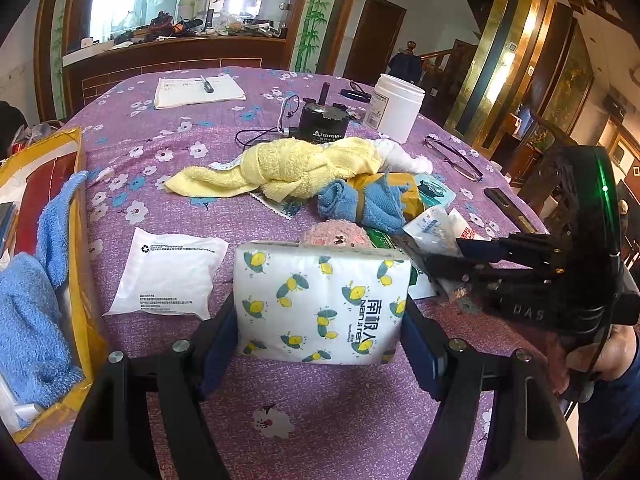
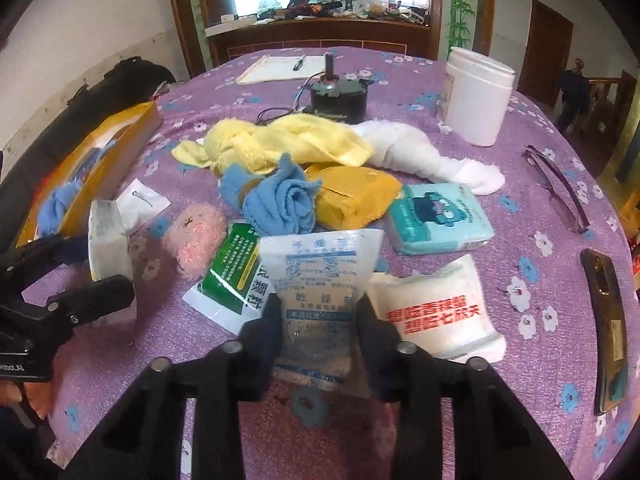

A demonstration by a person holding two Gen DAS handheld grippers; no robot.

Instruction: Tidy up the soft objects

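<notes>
My left gripper [image 1: 320,320] is shut on a white tissue pack with lemon print [image 1: 304,280], held upright just above the purple tablecloth. The right wrist view shows that pack [image 2: 108,240] edge-on at the left. My right gripper [image 2: 320,312] is shut on a translucent sachet with blue print [image 2: 320,264]; the same gripper [image 1: 436,254] appears at the right in the left wrist view. Behind lie a yellow towel [image 1: 288,168], a rolled blue cloth [image 1: 360,204], a pink plush [image 1: 336,236], a white towel [image 2: 420,152] and a yellow pack [image 2: 352,196].
A yellow box [image 1: 82,200] with blue towels stands at the left table edge. A white pouch [image 1: 168,276], a teal tissue pack [image 2: 436,212], a red-lettered pack [image 2: 436,312] and a green sachet [image 2: 236,264] lie nearby. Further off: white jar [image 2: 476,96], black motor [image 2: 338,100], glasses [image 2: 560,188], phone [image 2: 608,328].
</notes>
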